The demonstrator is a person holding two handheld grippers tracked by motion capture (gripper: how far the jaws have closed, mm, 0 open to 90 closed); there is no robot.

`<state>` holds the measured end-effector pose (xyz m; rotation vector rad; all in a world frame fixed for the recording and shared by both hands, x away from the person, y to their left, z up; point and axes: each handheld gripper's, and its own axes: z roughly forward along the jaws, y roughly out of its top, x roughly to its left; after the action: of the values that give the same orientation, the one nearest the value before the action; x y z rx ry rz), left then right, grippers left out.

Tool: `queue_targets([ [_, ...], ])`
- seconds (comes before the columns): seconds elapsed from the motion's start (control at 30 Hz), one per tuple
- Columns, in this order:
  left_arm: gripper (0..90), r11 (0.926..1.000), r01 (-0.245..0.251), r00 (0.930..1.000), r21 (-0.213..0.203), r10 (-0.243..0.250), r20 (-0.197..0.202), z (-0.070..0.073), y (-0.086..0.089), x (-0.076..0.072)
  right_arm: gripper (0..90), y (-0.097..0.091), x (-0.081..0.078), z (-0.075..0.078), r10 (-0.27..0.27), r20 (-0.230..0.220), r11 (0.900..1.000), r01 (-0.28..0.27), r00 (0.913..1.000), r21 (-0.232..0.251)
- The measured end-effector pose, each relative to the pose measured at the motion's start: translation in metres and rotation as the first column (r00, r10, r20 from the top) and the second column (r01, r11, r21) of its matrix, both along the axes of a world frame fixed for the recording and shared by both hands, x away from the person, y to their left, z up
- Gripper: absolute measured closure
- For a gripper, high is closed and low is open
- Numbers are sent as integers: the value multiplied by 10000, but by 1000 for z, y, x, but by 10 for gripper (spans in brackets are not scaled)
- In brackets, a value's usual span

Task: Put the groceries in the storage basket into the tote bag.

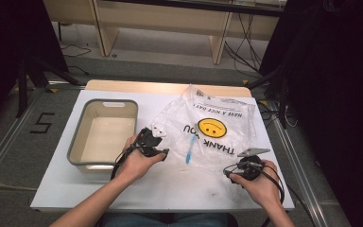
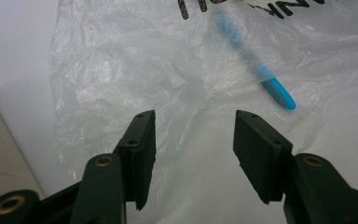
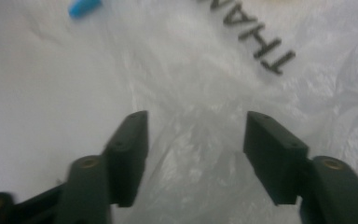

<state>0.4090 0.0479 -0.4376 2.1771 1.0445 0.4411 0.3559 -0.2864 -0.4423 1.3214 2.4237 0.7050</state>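
Note:
A clear plastic bag (image 1: 208, 125) with a yellow smiley and black "THANK YOU" print lies crumpled on the white table (image 1: 170, 189). A blue stick-like thing (image 1: 190, 149) lies at the bag's near edge, its upper part under the film. In the left gripper view the blue thing's bare end (image 2: 275, 91) pokes out of the bag (image 2: 135, 79). My left gripper (image 1: 162, 141) is open at the bag's left edge, and its jaws (image 2: 193, 135) stand apart over the film. My right gripper (image 1: 228, 171) is open at the bag's near right corner, with crumpled film (image 3: 200, 93) ahead of the jaws (image 3: 196, 135).
A grey-rimmed beige bin (image 1: 78, 142) stands on the left of the table, beside my left hand. The table's front strip is bare white. A wooden bench and cables lie on the floor beyond the far edge.

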Motion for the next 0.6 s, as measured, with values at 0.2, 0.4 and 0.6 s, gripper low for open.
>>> queue_targets([
  [0.2, 478, 9999, 45, 10000, -101, -44, 87, 2, 1, 0, 802, -8, -1, -9, 164, -726, 9975, -213, 9972, -674],
  [0.4, 457, 9996, 70, 9996, -284, -62, 276, 6, 1, -2, 890, -22, 1, -9, 348, -904, 9896, -470, 9953, -1363],
  [0.6, 425, 9991, 81, 9985, -421, -58, 544, 13, 0, -4, 890, -42, 8, -8, -84, -531, 9782, -28, 9986, -2077],
])
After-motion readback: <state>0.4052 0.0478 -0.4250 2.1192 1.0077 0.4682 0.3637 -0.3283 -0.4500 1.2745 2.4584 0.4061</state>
